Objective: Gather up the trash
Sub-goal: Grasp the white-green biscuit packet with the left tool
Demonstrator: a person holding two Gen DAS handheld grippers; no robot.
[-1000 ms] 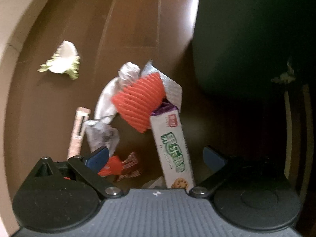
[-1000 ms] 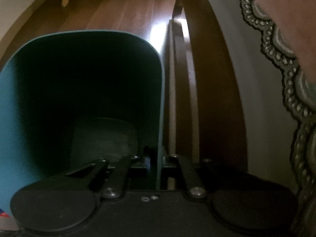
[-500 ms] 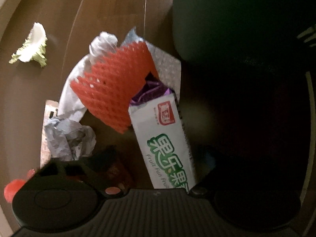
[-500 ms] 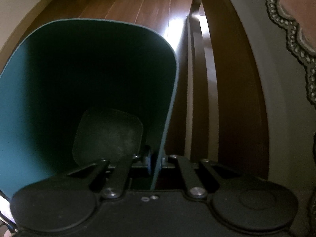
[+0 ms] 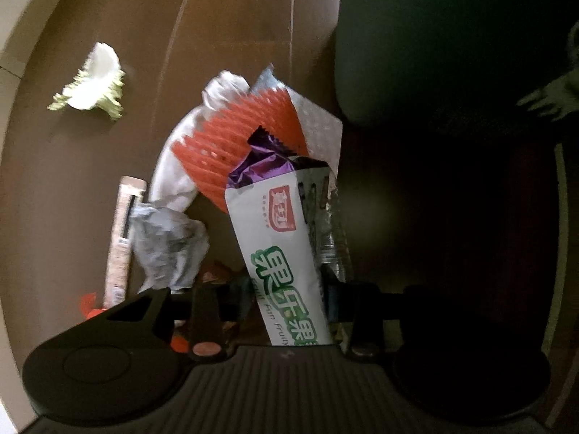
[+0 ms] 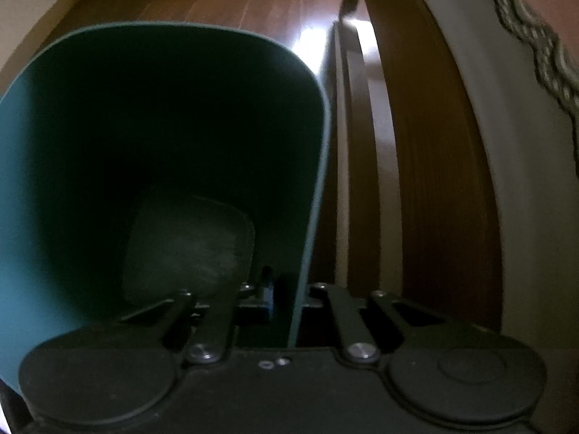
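Note:
A pile of trash lies on the brown wooden floor in the left wrist view. In it are a white biscuit packet [image 5: 286, 253] with green lettering, an orange foam net [image 5: 246, 141], a purple wrapper [image 5: 260, 166], a crumpled grey wrapper [image 5: 166, 246] and a paper sachet [image 5: 121, 238]. My left gripper [image 5: 289, 289] points straight down. Its jaws are closing, the packet's near end is between them, and the pads touch its sides. My right gripper [image 6: 289, 296] is shut on the thin side wall of the teal bin [image 6: 144, 126], which looks empty inside.
A cabbage leaf [image 5: 94, 83] lies apart at the upper left. The bin's dark body [image 5: 434, 36] stands right of the pile. Red scraps [image 5: 88, 303] sit by the left finger. Dark wooden furniture [image 6: 416, 181] with a lace-edged cloth [image 6: 535, 36] runs along the bin's right.
My left gripper has dropped closer to the pile and its jaws have narrowed from wide apart to the packet's sides. The right gripper still holds the bin wall.

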